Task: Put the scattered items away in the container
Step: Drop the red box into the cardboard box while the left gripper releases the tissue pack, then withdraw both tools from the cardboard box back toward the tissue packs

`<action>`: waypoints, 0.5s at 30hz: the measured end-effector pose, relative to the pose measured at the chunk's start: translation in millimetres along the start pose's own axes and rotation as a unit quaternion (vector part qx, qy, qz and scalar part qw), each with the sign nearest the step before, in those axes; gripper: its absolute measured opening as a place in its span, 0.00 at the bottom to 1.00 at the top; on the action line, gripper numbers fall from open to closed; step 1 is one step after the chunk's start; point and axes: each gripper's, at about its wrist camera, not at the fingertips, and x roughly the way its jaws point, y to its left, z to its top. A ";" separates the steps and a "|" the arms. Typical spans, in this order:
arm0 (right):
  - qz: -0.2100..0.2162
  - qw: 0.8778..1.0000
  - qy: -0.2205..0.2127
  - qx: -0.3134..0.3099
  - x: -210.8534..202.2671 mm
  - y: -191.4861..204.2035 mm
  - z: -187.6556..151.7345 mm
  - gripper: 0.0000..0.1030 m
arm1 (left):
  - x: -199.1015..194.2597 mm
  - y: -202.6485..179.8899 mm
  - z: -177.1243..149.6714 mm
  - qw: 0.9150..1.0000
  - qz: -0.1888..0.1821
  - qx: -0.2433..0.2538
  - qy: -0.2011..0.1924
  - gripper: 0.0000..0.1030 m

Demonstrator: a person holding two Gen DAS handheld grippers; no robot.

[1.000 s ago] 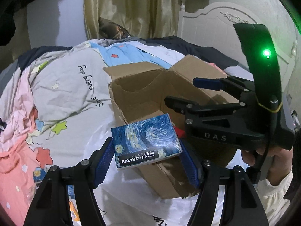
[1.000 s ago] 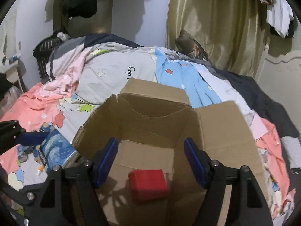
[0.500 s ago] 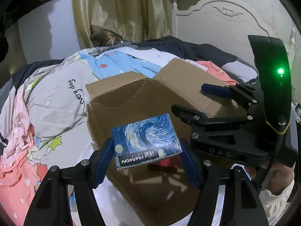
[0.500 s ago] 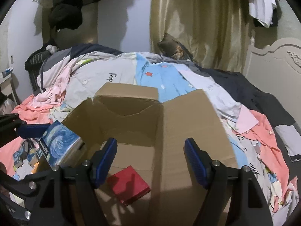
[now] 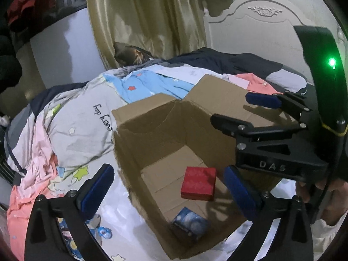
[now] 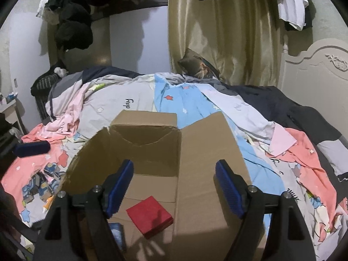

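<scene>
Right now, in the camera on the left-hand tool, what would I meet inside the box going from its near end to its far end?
Near to far inside the cardboard box: the blue starry box, then the red box, then bare cardboard floor up to the far wall.

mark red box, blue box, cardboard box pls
red box [image 5: 198, 183]: left wrist view, middle of its top face.
blue box [image 5: 189, 223]: left wrist view, its printed top face.
cardboard box [image 5: 152, 137]: left wrist view, inner side of its far left wall.

Gold curtain [image 6: 219, 37], white headboard [image 5: 261, 28], cluttered bed [image 6: 134, 95]
</scene>
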 end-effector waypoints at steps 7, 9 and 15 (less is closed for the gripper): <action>0.026 1.000 0.002 -0.006 1.1 12.3 -1.8 0.77 | -14.0 18.5 -18.2 1.000 0.019 -0.019 -0.003 1.00; 0.033 0.999 0.001 -0.012 -2.4 19.7 -2.5 0.78 | -19.1 30.9 -25.7 0.999 0.019 -0.039 0.001 1.00; 0.069 0.997 -0.011 -0.009 -17.1 44.8 -3.0 1.00 | -33.0 74.9 -57.7 0.994 0.037 -0.100 0.029 1.00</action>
